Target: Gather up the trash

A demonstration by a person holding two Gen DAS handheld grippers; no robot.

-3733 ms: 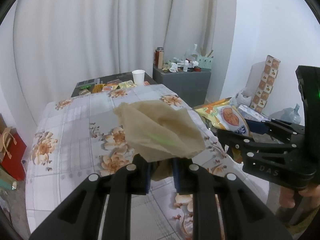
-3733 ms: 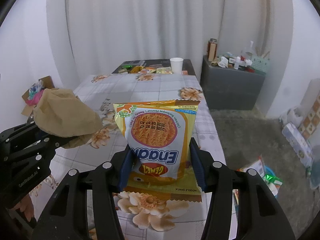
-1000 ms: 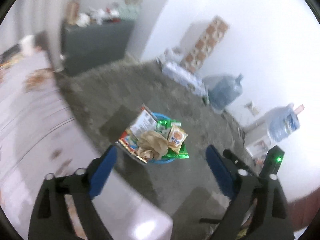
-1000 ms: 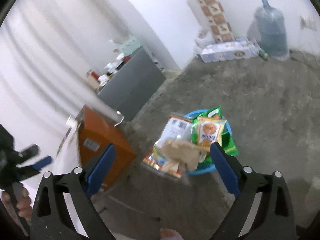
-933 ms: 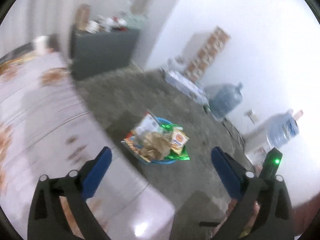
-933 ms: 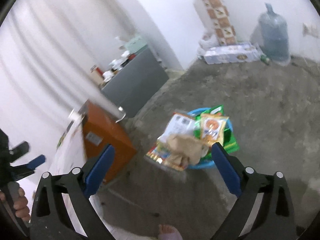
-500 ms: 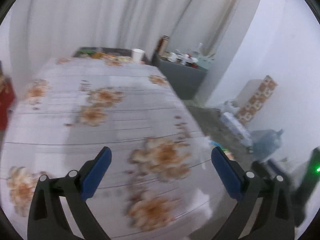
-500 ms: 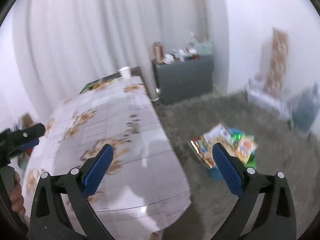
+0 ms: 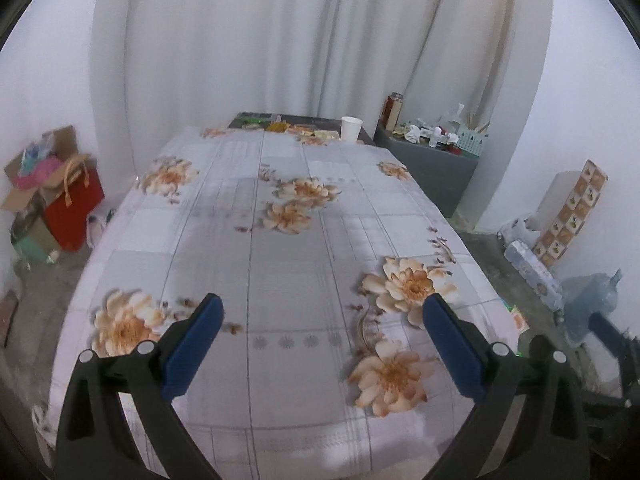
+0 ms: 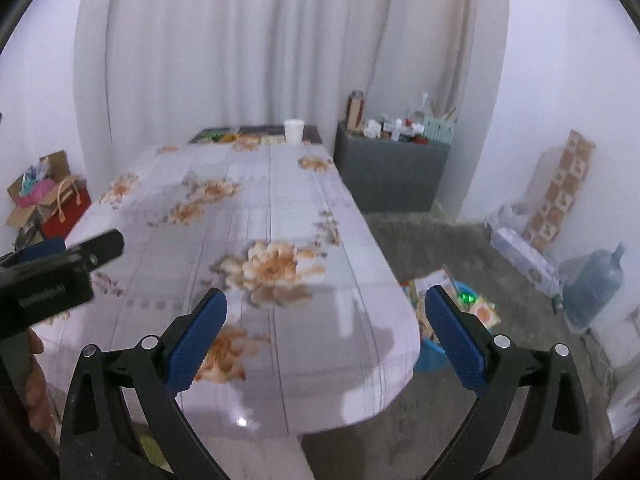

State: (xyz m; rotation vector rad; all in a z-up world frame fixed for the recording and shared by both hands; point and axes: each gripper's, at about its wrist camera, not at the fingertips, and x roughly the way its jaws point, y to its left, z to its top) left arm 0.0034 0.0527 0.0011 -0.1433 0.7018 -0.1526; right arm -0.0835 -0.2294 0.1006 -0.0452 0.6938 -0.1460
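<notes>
My left gripper (image 9: pixel 320 312) hangs open over the near end of the flowered table (image 9: pixel 288 248), nothing between its blue pads. My right gripper (image 10: pixel 326 310) is open too, over the table's near right corner (image 10: pixel 360 320). On the floor to the right of the table stands a blue bin (image 10: pixel 434 354) heaped with snack wrappers (image 10: pixel 476 308), partly hidden behind the right finger. At the table's far end lie several small wrappers (image 9: pixel 280 125) beside a white paper cup (image 9: pixel 351 128). The left gripper's body (image 10: pixel 52 276) shows at the left of the right wrist view.
A grey cabinet (image 10: pixel 390 176) with bottles and clutter stands beyond the table on the right. A water jug (image 10: pixel 592 284) and a patterned board (image 10: pixel 560 192) lean by the right wall. A red bag (image 9: pixel 74 208) and cardboard boxes sit on the floor at left.
Both grippers let go of the brown paper and the noodle packet into the blue bin, then swung back from the bin to face the table. Both are now open and hold nothing.
</notes>
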